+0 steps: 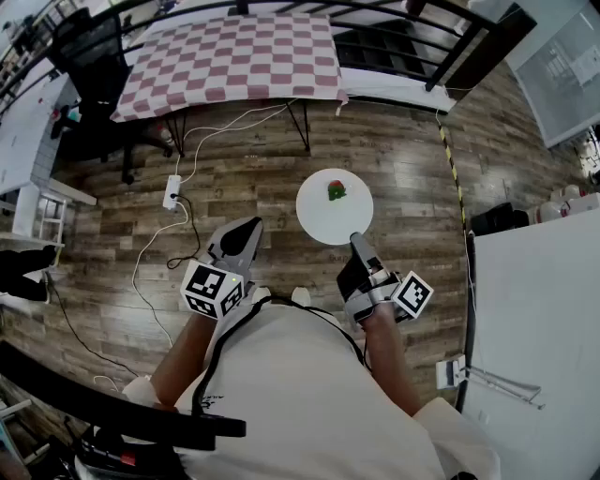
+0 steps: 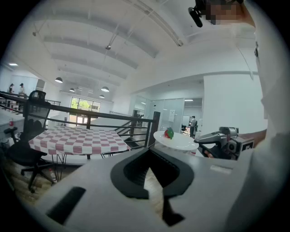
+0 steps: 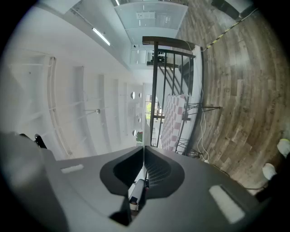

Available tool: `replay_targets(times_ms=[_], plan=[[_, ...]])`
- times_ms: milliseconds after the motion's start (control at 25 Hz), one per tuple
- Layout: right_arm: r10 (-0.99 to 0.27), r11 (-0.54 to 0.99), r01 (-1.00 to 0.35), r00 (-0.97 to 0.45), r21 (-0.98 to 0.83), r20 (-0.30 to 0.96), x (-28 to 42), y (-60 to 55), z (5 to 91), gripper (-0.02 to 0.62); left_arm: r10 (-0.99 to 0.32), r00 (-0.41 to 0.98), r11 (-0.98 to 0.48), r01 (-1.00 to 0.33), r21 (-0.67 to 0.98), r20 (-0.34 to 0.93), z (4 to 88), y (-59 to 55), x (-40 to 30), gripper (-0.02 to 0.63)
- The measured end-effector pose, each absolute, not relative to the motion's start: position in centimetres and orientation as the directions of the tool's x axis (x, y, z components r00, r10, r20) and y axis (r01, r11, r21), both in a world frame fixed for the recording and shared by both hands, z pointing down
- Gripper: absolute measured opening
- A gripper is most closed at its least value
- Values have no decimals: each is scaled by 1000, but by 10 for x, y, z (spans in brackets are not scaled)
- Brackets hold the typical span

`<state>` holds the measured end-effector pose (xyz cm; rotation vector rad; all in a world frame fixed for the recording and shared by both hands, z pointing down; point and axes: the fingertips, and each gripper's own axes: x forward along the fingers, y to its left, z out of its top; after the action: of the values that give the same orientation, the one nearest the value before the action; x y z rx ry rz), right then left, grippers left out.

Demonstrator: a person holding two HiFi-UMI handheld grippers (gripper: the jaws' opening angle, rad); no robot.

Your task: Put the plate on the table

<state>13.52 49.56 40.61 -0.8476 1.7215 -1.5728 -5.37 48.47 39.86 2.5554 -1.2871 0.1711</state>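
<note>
A round white plate (image 1: 335,208) with a small red and green strawberry-like piece (image 1: 337,191) is held level above the wooden floor. My right gripper (image 1: 356,241) is shut on its near rim. In the right gripper view the plate shows edge-on between the jaws (image 3: 143,154), with the piece (image 3: 140,136) beyond. My left gripper (image 1: 250,226) hangs to the plate's left, shut and empty. The left gripper view shows the plate (image 2: 179,141) and the right gripper (image 2: 201,138) to its right. The table with a red and white checked cloth (image 1: 234,56) stands ahead, apart from the plate.
A black office chair (image 1: 89,56) stands left of the checked table. A power strip (image 1: 172,190) with white cables lies on the floor. A dark railing (image 1: 403,28) runs behind the table. A white surface (image 1: 539,309) is at the right, beside striped floor tape (image 1: 450,155).
</note>
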Motion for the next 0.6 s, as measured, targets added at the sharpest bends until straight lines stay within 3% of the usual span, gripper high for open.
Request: replay_targets(times_ms=[600], plan=[[-811, 80, -22, -583, -997, -52, 123, 505, 405, 21, -769, 599, -566, -800, 199, 222, 402, 492, -63, 8]])
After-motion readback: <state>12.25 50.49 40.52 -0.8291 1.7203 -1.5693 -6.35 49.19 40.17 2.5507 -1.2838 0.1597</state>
